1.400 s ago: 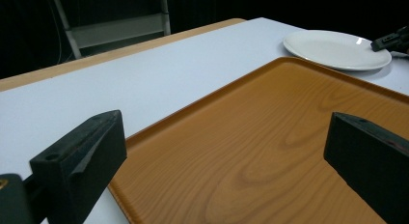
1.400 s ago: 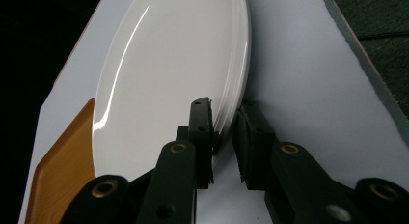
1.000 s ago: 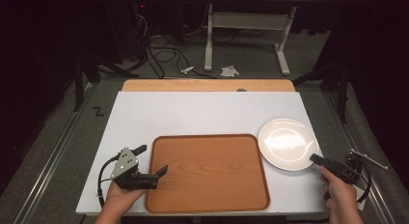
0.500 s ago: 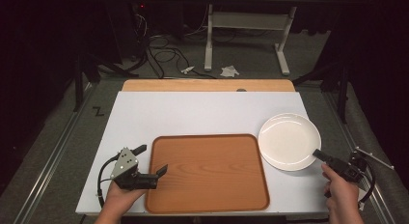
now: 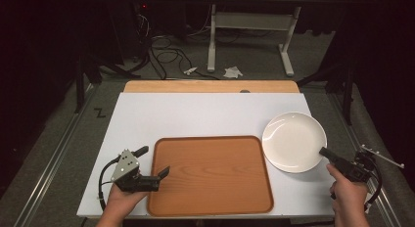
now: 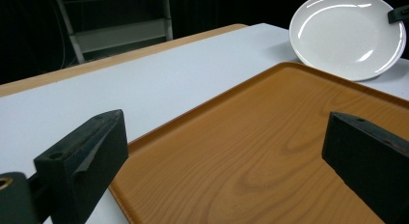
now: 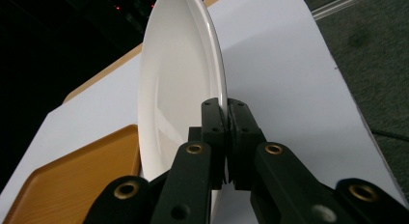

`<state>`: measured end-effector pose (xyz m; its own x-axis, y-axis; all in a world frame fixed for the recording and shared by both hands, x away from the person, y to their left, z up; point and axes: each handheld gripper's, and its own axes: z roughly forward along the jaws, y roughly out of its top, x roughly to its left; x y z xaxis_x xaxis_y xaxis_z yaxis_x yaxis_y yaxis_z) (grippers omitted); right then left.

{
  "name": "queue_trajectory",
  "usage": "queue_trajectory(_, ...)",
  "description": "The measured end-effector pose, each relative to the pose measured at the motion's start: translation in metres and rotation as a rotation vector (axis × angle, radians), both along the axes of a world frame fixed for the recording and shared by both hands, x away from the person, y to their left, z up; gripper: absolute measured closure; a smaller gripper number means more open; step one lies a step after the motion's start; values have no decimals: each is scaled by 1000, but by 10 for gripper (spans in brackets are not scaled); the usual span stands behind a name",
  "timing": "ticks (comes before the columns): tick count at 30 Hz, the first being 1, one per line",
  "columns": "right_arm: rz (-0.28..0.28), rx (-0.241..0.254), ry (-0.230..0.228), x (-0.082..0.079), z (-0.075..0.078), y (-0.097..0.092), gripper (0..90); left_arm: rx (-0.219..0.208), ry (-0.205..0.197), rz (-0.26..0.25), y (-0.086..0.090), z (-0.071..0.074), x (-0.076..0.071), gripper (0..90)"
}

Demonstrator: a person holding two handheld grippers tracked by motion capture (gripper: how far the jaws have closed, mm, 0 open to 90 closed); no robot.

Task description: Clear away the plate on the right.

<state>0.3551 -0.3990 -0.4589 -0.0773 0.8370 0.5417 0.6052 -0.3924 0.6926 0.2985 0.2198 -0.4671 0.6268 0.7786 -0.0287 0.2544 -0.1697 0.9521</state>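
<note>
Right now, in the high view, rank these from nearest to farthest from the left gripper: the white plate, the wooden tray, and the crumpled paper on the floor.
From the left gripper:
1. Wooden tray: right beside it, one jaw over its left edge.
2. White plate: across the tray, on the table's right side.
3. Crumpled paper: on the floor beyond the table's far edge.

Bright overhead light on table, dark surroundings, glare on plate, soft focus

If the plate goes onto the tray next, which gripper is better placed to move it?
Right. The right gripper is shut on the white plate's rim, beside the tray. The left gripper is open at the tray's near-left edge.
</note>
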Motion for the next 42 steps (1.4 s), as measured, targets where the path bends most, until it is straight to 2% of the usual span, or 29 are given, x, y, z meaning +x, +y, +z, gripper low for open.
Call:
queue_trajectory(7,0,-45,-23,-3,8,4,898,-8,-15,5,1,2,-2,27)
queue_trajectory(14,-11,-46,-26,-4,10,4,899,-8,-15,2,0,1,-1,27)
queue_trajectory(18,-25,-50,-43,-5,11,1,899,-8,-15,3,1,2,-2,27)
queue_trajectory(25,-61,-11,-75,-9,14,-9,899,-8,-23,1,1,2,-2,27)
queue_trajectory(27,-74,7,-71,-11,15,-11,899,-11,-21,3,1,2,-2,27)
queue_trajectory(31,-76,39,-80,-11,15,-16,898,-14,-31,5,1,2,-2,27)
queue_trajectory(42,-52,51,-112,-13,23,-12,898,-29,-38,16,2,2,-3,10)
